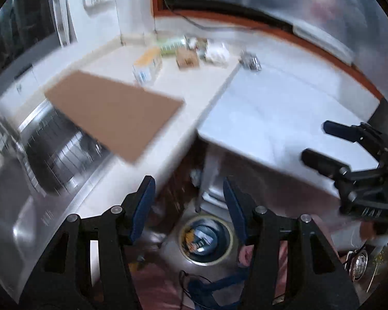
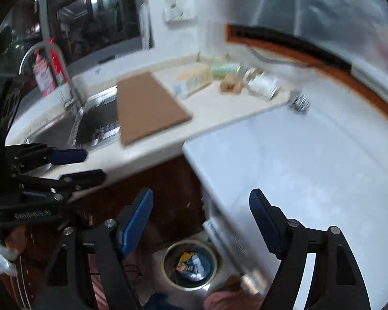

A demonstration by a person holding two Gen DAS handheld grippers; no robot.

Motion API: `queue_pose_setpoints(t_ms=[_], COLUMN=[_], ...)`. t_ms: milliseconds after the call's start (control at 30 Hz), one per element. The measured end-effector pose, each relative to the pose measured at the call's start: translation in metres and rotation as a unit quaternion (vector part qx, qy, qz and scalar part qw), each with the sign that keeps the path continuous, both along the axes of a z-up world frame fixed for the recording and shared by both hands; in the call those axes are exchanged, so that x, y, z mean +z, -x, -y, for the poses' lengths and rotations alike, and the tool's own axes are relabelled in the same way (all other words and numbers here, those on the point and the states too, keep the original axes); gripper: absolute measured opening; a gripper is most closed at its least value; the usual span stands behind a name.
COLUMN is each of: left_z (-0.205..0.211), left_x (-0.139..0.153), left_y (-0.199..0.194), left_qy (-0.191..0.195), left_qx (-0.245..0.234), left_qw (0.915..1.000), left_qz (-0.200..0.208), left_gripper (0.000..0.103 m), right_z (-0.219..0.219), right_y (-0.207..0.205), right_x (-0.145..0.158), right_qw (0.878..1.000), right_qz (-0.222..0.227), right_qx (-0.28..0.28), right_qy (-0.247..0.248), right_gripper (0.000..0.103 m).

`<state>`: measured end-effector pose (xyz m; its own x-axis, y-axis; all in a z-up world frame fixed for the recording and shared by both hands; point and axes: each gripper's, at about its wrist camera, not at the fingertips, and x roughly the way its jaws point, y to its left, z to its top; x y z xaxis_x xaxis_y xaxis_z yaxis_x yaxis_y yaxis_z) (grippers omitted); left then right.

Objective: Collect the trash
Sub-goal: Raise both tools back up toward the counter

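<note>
Left tool (image 1: pixel 188 193) jaws spread, nothing between them; right tool (image 2: pixel 201 206) likewise spread and empty. Both hang above the floor in front of the table (image 2: pixel 219 106). White lettering on the left tool's body in the right wrist view is too blurred to read. Round trash bin (image 2: pixel 190 263) sits on the floor directly below, holding an orange-yellow wrapper and pale scraps over a blue liner. Trash pile (image 2: pixel 235 80) lies at the table's back edge: yellow-white carton, green-labelled bottle, brown box, white crumpled wrap, print unreadable. Crumpled foil (image 2: pixel 300 102) sits just beside the pile. Flat cardboard sheet (image 2: pixel 147 106) overhangs the sink (image 2: pixel 64 129). Red-labelled bottles behind the faucet, text illegible. Heavy motion blur throughout.
</note>
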<state>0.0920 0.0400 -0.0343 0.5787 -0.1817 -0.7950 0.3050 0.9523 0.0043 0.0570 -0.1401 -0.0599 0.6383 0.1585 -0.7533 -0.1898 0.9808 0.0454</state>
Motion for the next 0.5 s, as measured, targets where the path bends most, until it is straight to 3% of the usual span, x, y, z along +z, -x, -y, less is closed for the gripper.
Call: queue_pose_setpoints(t_ms=[133,300,433,500], left_z=[-0.015,-0.026,-0.026,-0.024], left_x=[0.049,0.086,0.079,0.062], left_y=[-0.048,-0.129,-0.195,-0.233], left_qy=[0.007,0.025,0.023,0.031], left_qx=[0.019,0.034,0.039,0.043], left_qw=[0.9997,0.9987,0.9986,0.9986], left_qz=[0.017,0.028,0.025,0.007], left_gripper=[0.068,0.069,0.069,0.069], right_z=[0.037,0.091,0.135,0.15], right_y=[-0.05,-0.136,-0.207,-0.239], right_x=[0.048,0.076,0.071,0.058], right_qw=[0.999,0.995,0.988,0.983], right_qz=[0.017,0.003,-0.026,-0.037], right_qx=[-0.039,-0.101,-0.148,-0.168], right_qy=[0.008,-0.005,-0.048,-0.065], right_gripper=[0.087,0.088,0.088,0.088])
